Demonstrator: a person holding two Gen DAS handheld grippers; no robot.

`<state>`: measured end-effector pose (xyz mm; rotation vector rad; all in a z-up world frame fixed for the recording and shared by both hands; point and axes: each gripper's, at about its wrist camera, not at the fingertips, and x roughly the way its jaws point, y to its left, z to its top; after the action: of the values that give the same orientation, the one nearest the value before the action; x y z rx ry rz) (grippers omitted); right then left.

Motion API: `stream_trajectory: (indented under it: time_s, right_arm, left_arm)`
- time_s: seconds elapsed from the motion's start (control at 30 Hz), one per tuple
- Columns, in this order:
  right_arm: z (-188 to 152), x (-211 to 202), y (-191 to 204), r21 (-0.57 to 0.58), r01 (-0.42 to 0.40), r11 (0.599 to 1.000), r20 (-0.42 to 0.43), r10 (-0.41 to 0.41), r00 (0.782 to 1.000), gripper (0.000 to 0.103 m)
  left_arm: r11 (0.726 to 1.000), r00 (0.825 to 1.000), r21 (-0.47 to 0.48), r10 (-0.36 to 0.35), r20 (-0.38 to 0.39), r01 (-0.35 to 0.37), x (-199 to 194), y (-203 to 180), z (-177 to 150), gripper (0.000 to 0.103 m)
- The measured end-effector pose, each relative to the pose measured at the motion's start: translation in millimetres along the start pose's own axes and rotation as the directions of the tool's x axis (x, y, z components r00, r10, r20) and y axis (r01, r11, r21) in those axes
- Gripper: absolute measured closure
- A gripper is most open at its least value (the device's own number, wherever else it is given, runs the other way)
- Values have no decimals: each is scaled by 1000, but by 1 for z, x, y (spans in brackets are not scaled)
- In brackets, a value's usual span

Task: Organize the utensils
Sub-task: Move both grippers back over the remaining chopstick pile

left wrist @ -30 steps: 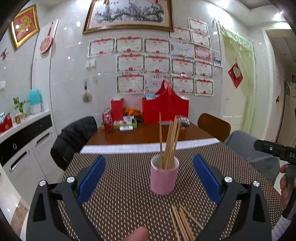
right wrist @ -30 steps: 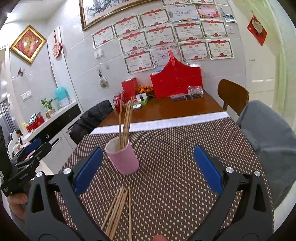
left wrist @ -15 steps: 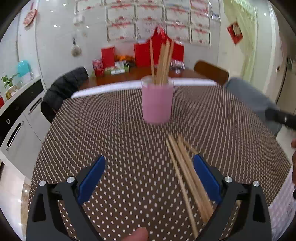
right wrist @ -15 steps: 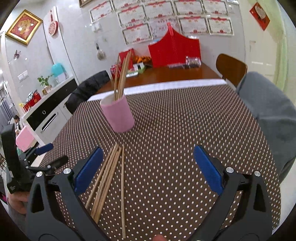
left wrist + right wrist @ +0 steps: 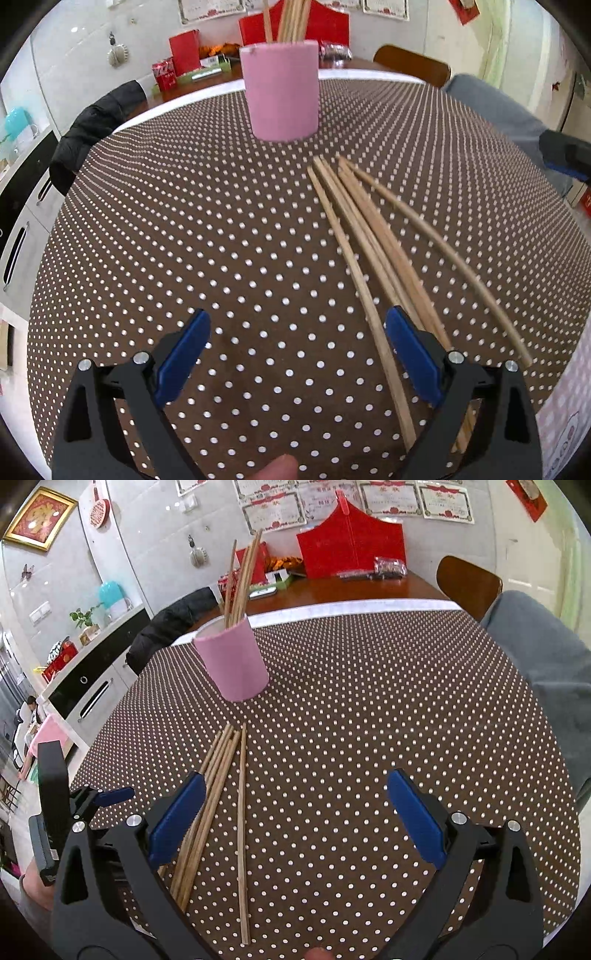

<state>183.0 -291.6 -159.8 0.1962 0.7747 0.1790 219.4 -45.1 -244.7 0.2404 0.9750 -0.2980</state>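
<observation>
A pink cup [image 5: 281,90] [image 5: 233,660] stands upright on the dotted brown tablecloth with several wooden chopsticks [image 5: 241,578] standing in it. Several loose chopsticks [image 5: 373,243] [image 5: 218,794] lie flat on the cloth in front of the cup. My left gripper [image 5: 295,358] is open low over the cloth, its right finger just above the near ends of the loose chopsticks. My right gripper [image 5: 293,819] is open too, with the loose chopsticks under its left finger. Neither holds anything. The left gripper also shows at the left edge of the right wrist view.
The tablecloth [image 5: 369,709] ends at a white strip; beyond it sit a red holder [image 5: 349,546] and small boxes on bare wood. A chair with a black jacket [image 5: 96,129] stands left, a wooden chair [image 5: 467,583] and grey cloth [image 5: 543,657] right.
Both grippers have tilted down and dropped closer to the cloth. The cup now sits higher in both views and the loose chopsticks lie between and under the fingers.
</observation>
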Motion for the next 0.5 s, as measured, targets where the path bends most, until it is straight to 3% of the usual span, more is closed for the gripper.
stream_trajectory:
  time_s: [0.27,0.5]
  right_arm:
    - [-8,19,6,-29,8,1000,-66,-10,998,6]
    - [-16,50,22,-95,9,995,-173,-25,985,6]
  left_arm:
    - [1000,1000,-19,14,-13,-14,13,9,9,9]
    - [1000,999,6,30,-21,-30,19,19,26,9]
